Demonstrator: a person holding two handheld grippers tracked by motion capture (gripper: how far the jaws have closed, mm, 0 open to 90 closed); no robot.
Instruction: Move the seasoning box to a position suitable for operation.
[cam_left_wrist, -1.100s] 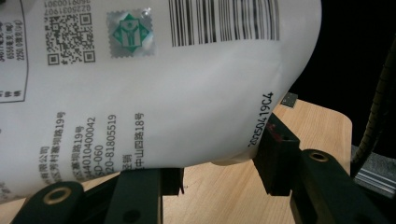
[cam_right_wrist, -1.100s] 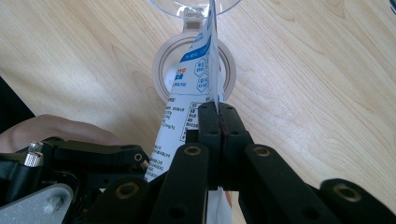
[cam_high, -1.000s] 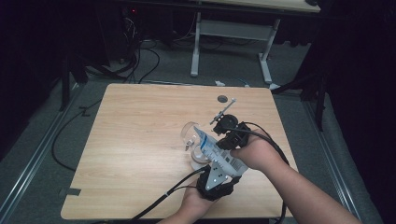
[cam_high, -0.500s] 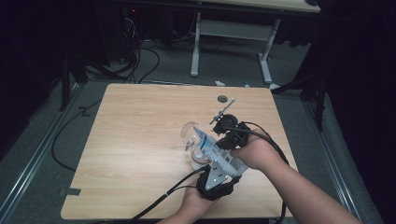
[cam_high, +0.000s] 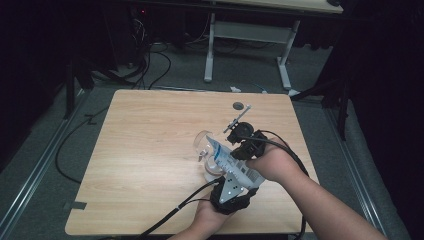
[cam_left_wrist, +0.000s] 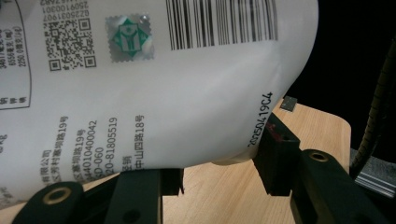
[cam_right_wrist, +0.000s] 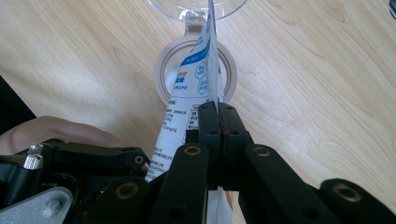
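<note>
With both hand-held grippers clamping the pouch (cam_high: 231, 161) over the glass (cam_high: 206, 147) at ten o'clock, a slip could spill its contents.

On the white plastic refill pouch (cam_left_wrist: 154, 93) in your left claw view you can read a black barcode at the top, two small QR codes at the left, and a silvery square sticker with a green emblem between them. Along the pouch's curved edge a stamped code reads roughly "20250419C4". Sideways lines of small print include "19号", "44010400042", "20-81805519" and "中山四路18号". In your right claw view the same pouch (cam_right_wrist: 194, 88) carries blue and white panels with hexagon marks and fine print too small to read.
</note>
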